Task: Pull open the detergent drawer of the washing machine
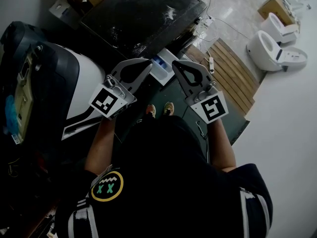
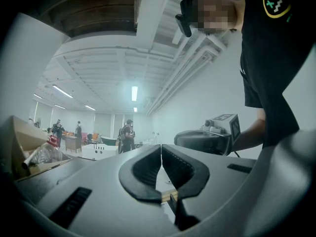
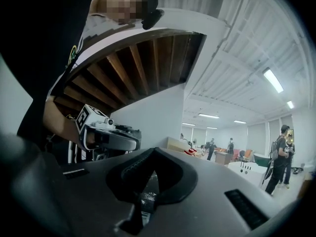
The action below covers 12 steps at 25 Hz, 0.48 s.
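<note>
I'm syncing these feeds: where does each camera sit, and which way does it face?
Head view: on the person's head, facing steeply down at the left gripper, right gripper, forearms and torso.
Left gripper view: on the left gripper, facing along its shut jaws into a hall; the person's arm shows.
Right gripper view: likewise, facing stairs and hall; arm shows.
Shared: each gripper view shows the other gripper.

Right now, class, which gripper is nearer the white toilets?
Right. The right gripper is on the same side as the toilets; the left gripper is beyond it, farther.
</note>
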Available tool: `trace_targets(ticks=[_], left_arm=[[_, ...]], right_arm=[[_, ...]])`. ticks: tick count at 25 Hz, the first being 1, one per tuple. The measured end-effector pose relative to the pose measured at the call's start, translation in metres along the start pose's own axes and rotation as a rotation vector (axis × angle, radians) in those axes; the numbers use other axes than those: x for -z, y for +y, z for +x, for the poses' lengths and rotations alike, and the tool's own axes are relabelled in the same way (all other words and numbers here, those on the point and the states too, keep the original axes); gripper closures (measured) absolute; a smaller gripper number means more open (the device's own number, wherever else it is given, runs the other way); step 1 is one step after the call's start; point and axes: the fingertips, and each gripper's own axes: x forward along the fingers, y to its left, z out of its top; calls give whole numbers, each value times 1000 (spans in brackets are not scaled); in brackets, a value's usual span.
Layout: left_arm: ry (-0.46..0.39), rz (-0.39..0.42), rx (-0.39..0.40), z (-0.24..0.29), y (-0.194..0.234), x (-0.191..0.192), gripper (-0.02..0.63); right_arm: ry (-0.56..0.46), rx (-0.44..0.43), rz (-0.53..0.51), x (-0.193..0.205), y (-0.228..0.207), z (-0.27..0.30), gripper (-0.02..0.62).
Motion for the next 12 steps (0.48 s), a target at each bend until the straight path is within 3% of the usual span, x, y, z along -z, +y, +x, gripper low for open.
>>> trace_targets(ticks=[12], left_arm=[[-1, 18, 0, 0, 4, 5, 583]], right_arm=[[16, 0, 2, 6, -1, 2, 575]])
